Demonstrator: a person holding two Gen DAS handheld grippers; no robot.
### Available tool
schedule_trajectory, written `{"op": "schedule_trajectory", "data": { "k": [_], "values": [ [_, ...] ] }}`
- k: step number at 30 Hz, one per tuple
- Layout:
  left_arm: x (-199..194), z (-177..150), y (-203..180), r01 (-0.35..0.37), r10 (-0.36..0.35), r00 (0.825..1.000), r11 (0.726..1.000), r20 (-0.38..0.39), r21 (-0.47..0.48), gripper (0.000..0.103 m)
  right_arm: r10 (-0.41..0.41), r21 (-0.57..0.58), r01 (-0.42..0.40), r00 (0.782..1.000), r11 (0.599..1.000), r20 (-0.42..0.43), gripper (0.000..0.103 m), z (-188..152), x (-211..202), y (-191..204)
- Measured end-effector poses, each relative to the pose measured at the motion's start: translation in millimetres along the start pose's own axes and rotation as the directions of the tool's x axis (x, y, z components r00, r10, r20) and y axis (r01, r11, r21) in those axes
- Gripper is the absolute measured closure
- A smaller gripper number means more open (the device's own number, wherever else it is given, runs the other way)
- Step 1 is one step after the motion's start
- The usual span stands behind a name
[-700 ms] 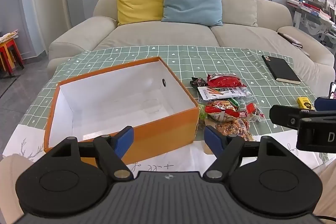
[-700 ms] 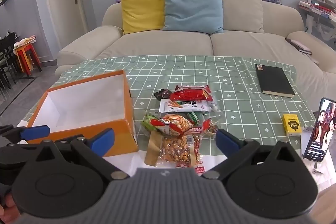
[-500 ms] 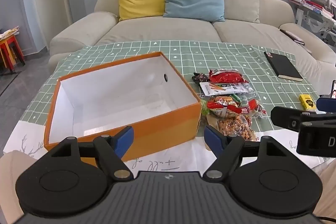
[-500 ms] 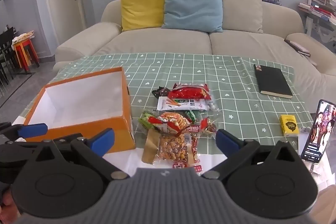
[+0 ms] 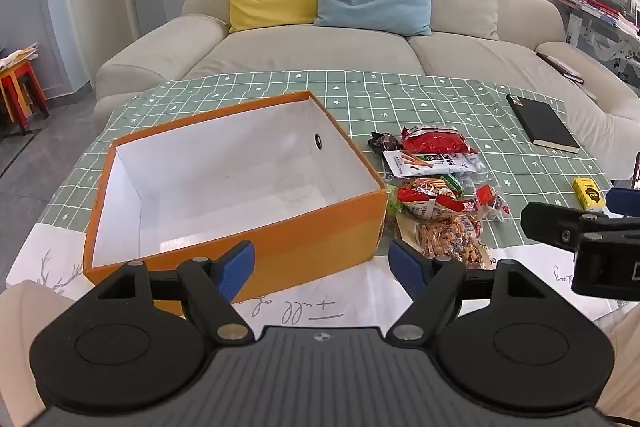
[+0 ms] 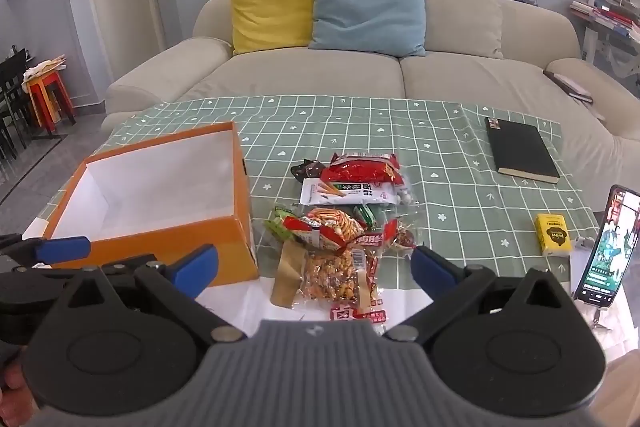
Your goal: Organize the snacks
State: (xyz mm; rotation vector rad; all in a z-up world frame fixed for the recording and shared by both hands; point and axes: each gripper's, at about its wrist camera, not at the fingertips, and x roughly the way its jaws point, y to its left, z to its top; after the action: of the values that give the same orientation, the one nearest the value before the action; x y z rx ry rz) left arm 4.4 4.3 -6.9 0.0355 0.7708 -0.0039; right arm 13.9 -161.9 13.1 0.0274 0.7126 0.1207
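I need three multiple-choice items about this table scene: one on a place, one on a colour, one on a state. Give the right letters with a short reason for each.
1. Where does the pile of snack packets lie?
A. inside the box
B. on the tablecloth, right of the box
C. on the sofa

2. What colour is the outside of the box?
A. orange
B. blue
C. black

3. How does the right gripper stand?
A. shut on a packet
B. shut on nothing
C. open, holding nothing

Answers:
1 B: in the right wrist view the packets lie on the green checked tablecloth beside the box's right wall.
2 A: its outer walls are orange and its inside is white.
3 C: its blue pads stand far apart, above the nearest packet, and nothing is held between them.
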Motion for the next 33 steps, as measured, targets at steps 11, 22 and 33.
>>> {"op": "schedule_trajectory", "data": {
  "k": [11, 22, 33],
  "values": [
    [1.8, -0.7, 1.3, -0.001, 0.001, 1.000, 1.000, -0.008, -0.003, 0.014, -0.010, -0.001, 0.010, 1.000, 1.000, -0.012, 0.004, 2.0, 1.1, 0.1],
    [3.6, 0.3, 1.2, -0.005, 0.005, 1.000, 1.000, -0.022, -0.003, 0.014, -0.024, 0.017, 0.025, 0.999, 1.000, -0.025, 0.004, 3.7, 3.9, -1.4],
    [5.3, 0.9, 2.3, -0.010, 0.009, 0.999, 1.000, -0.031, -0.004, 0.014, -0.031, 0.028, 0.032, 0.999, 0.999, -0.030, 0.004, 2.4, 7.0, -3.6]
  ]
}}
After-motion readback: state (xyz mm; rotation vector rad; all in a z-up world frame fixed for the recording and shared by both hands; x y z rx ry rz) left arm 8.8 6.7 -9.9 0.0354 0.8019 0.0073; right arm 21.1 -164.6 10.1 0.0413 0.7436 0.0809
